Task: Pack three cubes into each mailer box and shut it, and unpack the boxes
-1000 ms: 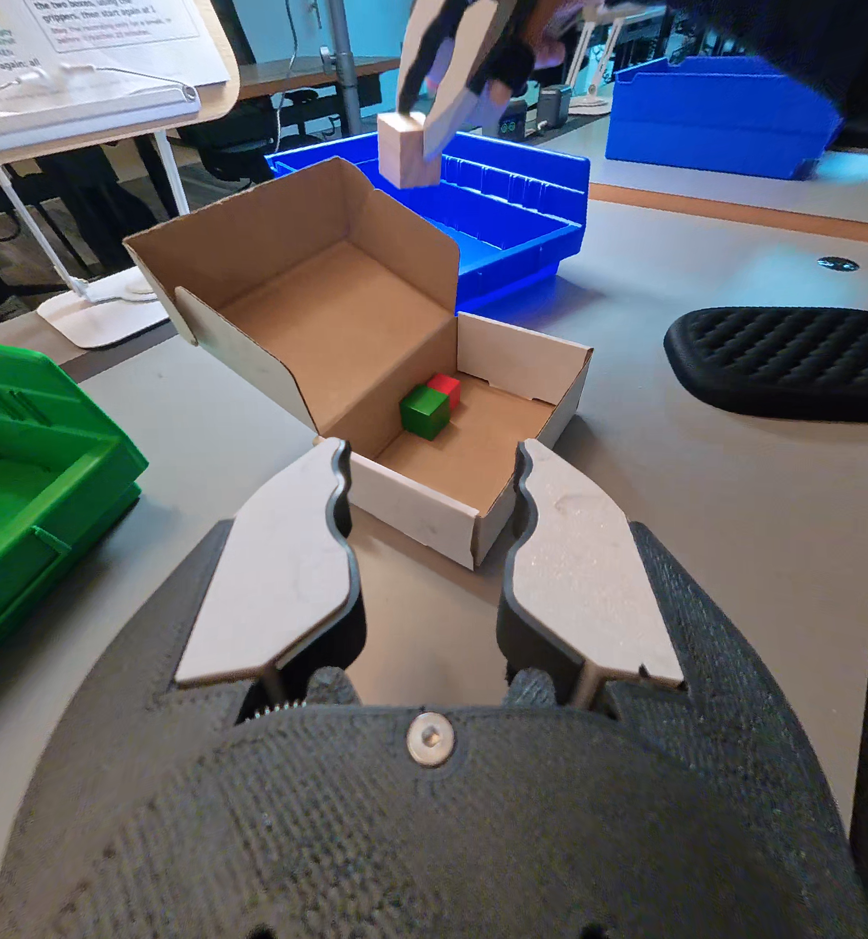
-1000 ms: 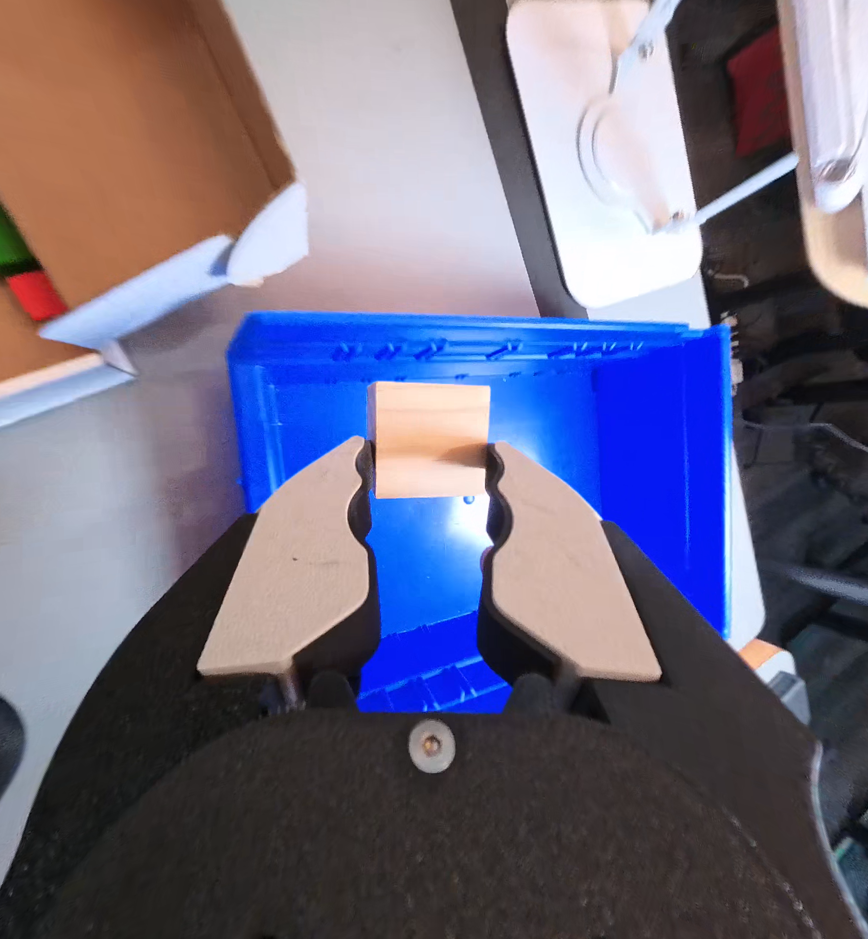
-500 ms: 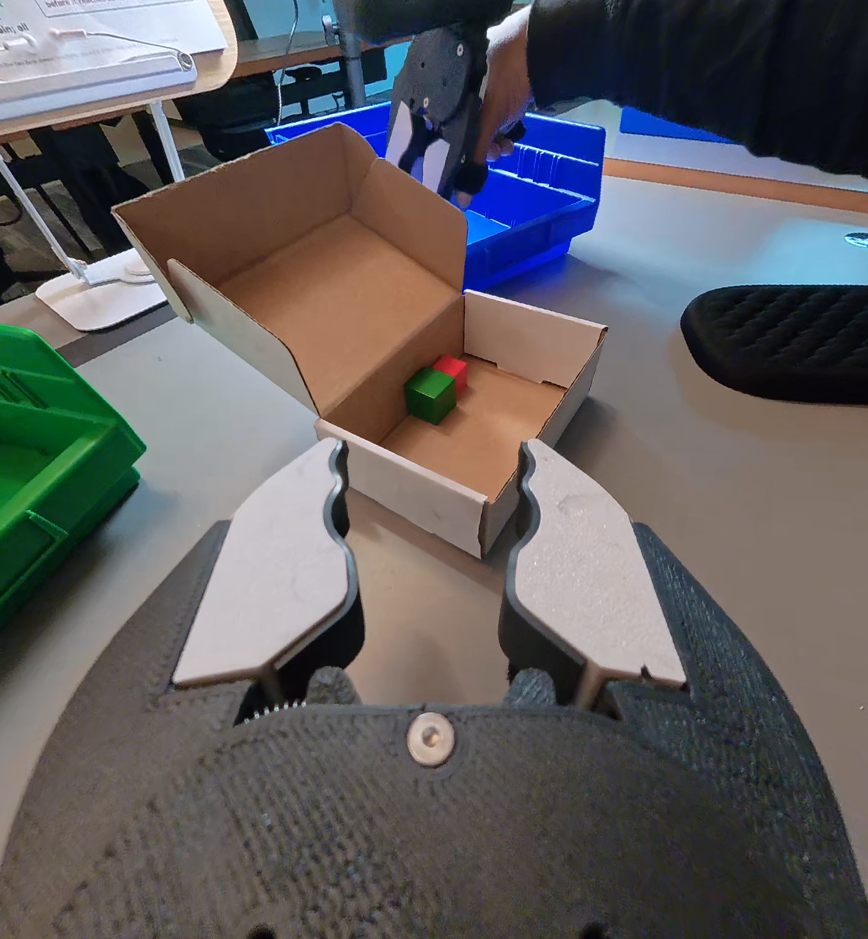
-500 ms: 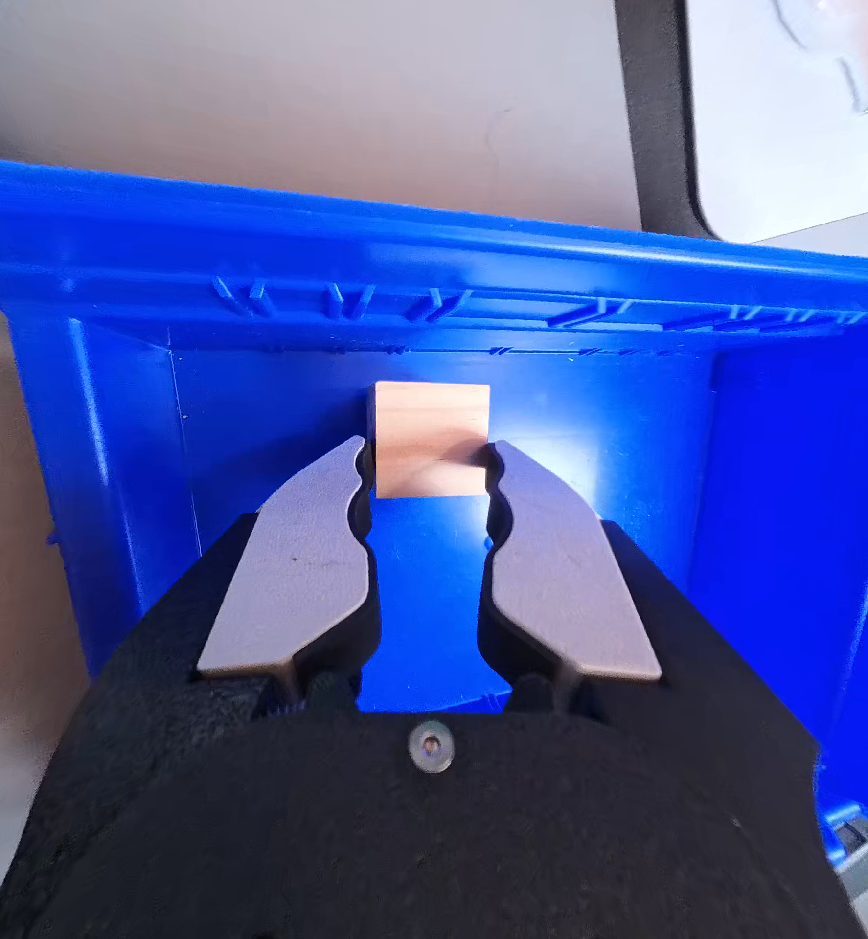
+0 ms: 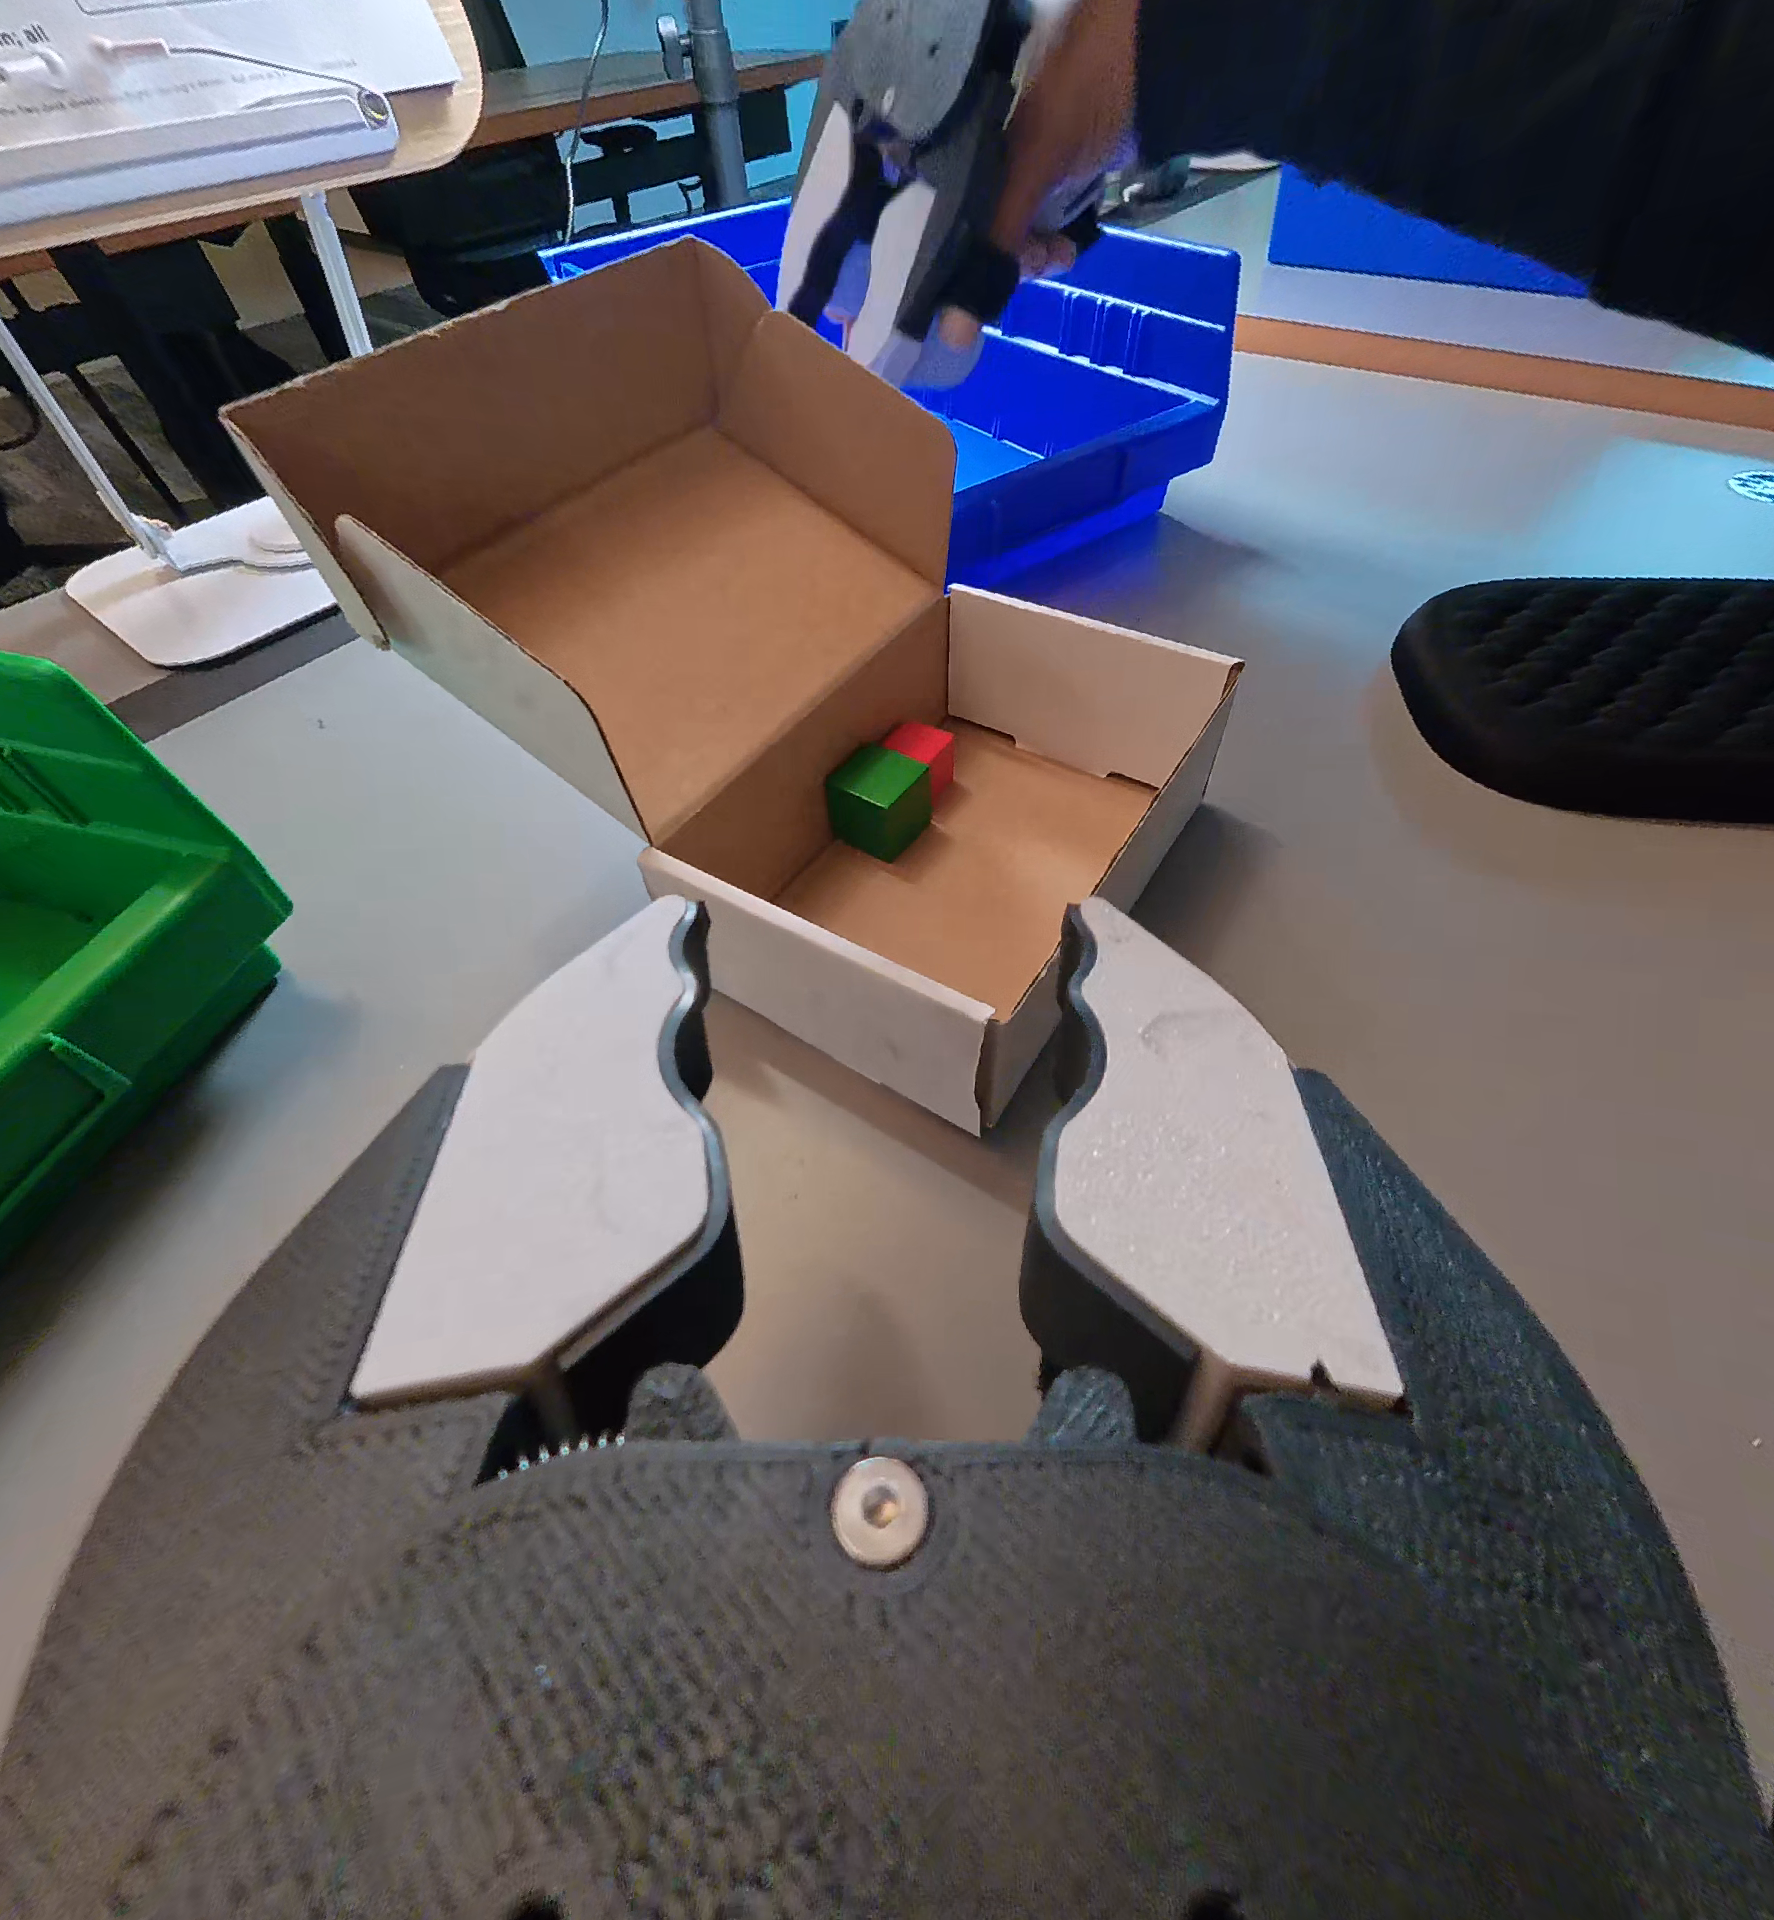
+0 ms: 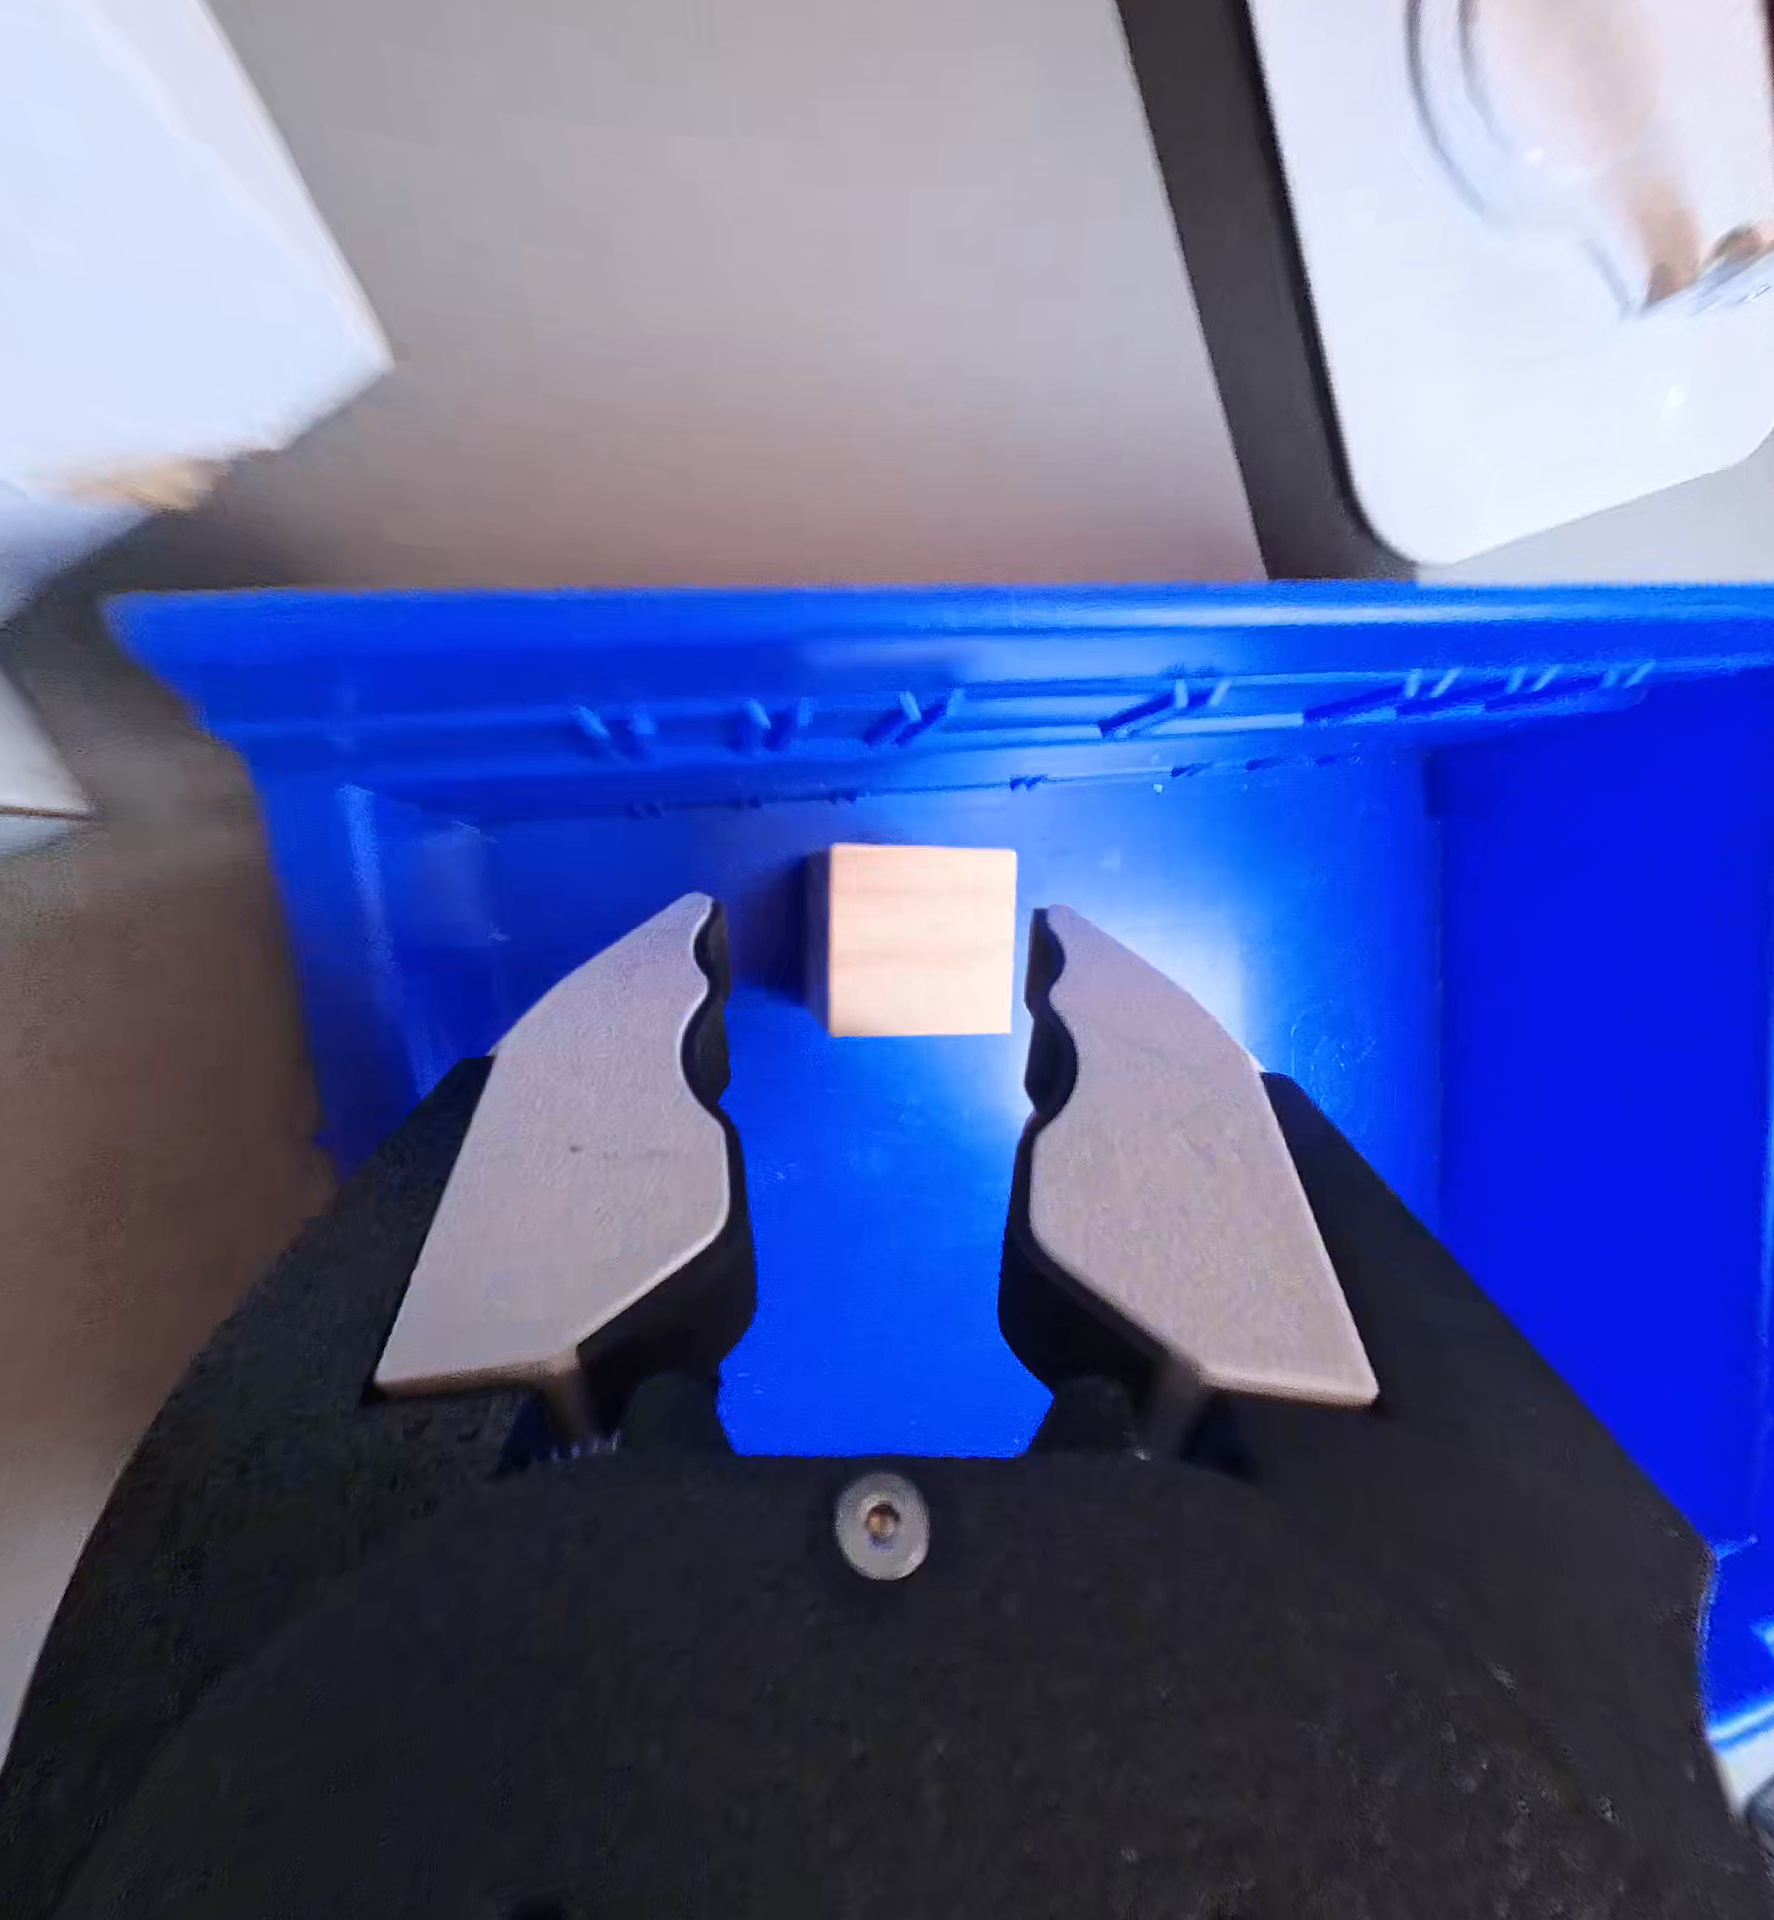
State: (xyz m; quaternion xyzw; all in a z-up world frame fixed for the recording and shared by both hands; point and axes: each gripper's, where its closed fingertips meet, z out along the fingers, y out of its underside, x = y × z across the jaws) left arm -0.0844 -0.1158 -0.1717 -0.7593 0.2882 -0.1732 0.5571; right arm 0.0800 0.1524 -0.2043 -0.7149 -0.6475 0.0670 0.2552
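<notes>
An open cardboard mailer box [image 5: 862, 997] stands on the grey table with its lid up. A green cube [image 5: 878, 800] and a red cube [image 5: 924, 750] sit side by side inside it. My left gripper [image 5: 878, 935] is open and empty, just short of the box's near wall. My right gripper [image 6: 875, 920] is open above the blue bin [image 6: 966, 665]. A plain wooden cube [image 6: 919, 940] rests on the bin floor between and just beyond its fingertips, free of them. The right gripper also shows in the left wrist view [image 5: 893, 229], above the blue bin [image 5: 1091, 416] behind the box lid.
A green bin [image 5: 83, 935] stands at the left. A black textured pad [image 5: 1631, 696] lies at the right. A white stand base [image 5: 197, 592] with a paper holder is behind the box. A second blue bin [image 5: 1402, 239] is far back. One gripper's finger ends stand about 30 cm off the other's. The right gripper is farther from the green cube [image 5: 878, 800], some 20 cm, than the left, some 12 cm.
My right gripper went down into the blue bin with the wooden cube, opened and let it go, and has lifted back a little. My left gripper has stayed open in place.
</notes>
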